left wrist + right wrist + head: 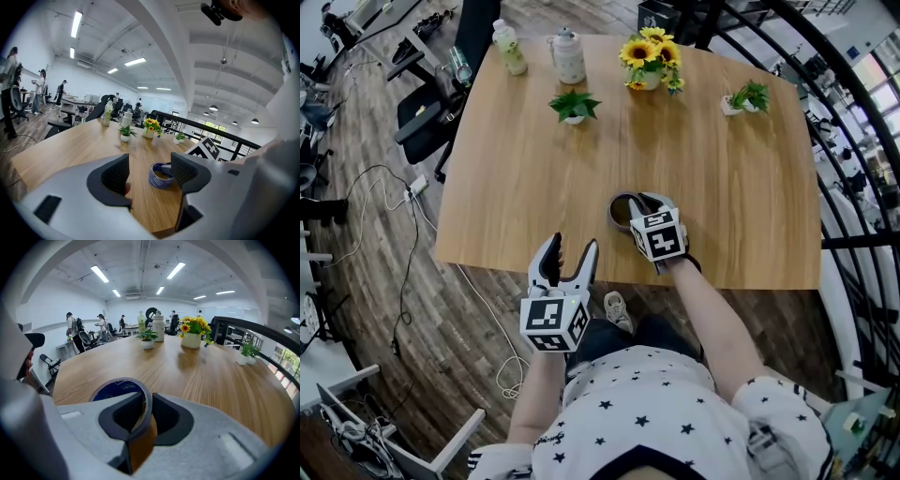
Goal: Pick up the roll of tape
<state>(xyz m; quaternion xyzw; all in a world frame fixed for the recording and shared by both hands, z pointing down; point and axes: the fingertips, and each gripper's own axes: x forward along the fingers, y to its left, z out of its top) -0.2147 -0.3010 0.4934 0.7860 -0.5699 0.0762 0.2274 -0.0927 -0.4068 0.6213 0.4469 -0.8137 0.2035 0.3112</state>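
Observation:
The roll of tape (pixel 622 212) is brown with a blue inner core and lies on the wooden table (pixel 525 178) near its front edge. My right gripper (pixel 641 210) is shut on the roll's wall. In the right gripper view one pad sits inside the tape (pixel 123 389) ring and the other outside, at the right gripper (pixel 144 403). My left gripper (pixel 570 251) hangs open just off the table's front edge, holding nothing. In the left gripper view the tape (pixel 161 176) shows between the open left gripper (pixel 150 171) jaws, farther off on the table.
At the table's far side stand a bottle (pixel 509 47), a white jug (pixel 569 56), a sunflower vase (pixel 651 62) and two small potted plants (pixel 574 105) (pixel 747 97). A black chair (pixel 427 117) and floor cables (pixel 403 202) lie left. A dark railing (pixel 853 159) curves at the right.

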